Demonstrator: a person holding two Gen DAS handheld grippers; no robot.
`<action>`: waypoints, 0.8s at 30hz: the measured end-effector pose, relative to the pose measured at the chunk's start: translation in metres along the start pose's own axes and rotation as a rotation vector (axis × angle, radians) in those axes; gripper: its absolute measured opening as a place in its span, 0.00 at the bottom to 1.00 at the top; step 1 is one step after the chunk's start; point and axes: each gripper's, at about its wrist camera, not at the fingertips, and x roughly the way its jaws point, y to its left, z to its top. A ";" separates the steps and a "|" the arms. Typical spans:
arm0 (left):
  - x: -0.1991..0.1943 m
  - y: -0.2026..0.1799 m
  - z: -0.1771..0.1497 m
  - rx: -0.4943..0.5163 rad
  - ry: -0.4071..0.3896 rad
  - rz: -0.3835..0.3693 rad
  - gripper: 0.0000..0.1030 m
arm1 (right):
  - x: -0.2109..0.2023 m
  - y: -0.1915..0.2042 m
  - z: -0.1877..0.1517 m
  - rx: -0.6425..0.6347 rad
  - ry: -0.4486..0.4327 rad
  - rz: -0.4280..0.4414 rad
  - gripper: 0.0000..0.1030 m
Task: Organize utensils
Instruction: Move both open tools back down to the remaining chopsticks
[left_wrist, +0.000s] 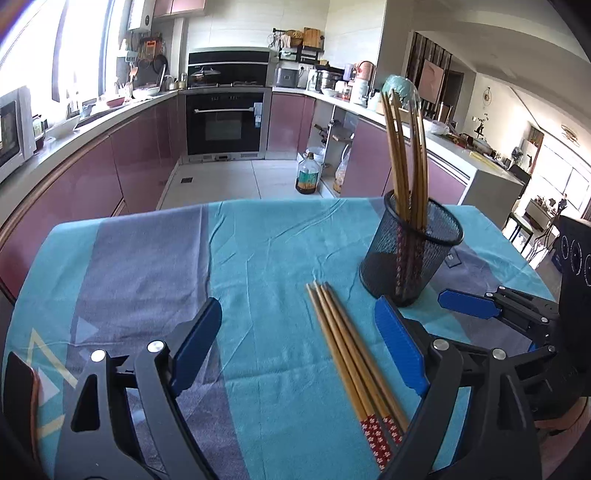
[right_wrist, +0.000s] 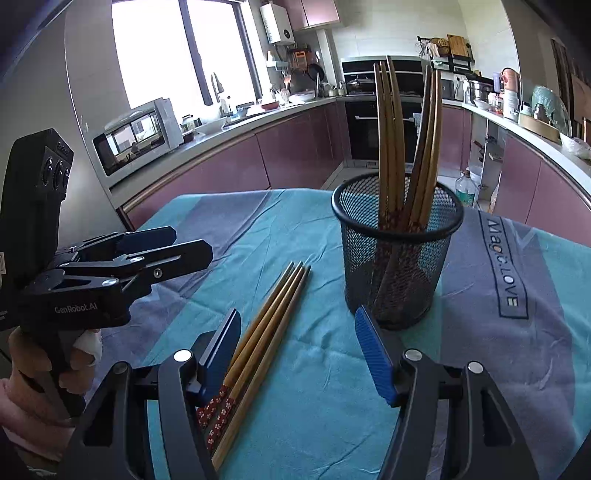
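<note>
Chopsticks (left_wrist: 354, 354), four loose, lie flat on cloth (left_wrist: 258, 240) near-left of mesh cup (left_wrist: 413, 254), w/ others upright inside. Left gripper (left_wrist: 299, 350) jaws wide, empty; right gripper (right_wrist: 299, 354) apart, empty. Step: pickup approach. Next: likely straddle bundle, pinch, lift into cup.

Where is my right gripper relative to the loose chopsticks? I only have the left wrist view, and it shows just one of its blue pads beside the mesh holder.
Observer: The right gripper is open. The four loose chopsticks lie between its fingers, close beside the left pad, not pressed.
Operator: Is anything lying to the right of the mesh holder?
Observer: Right of the mesh holder I see only lettering printed on the tablecloth.
</note>
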 end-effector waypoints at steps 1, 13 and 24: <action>0.003 0.001 -0.004 0.000 0.015 0.004 0.80 | 0.003 0.001 -0.002 0.004 0.012 0.003 0.60; 0.027 -0.003 -0.030 0.011 0.112 -0.006 0.75 | 0.020 0.009 -0.012 0.010 0.070 -0.006 0.60; 0.043 -0.013 -0.039 0.054 0.168 -0.002 0.73 | 0.027 0.008 -0.016 0.009 0.097 -0.023 0.59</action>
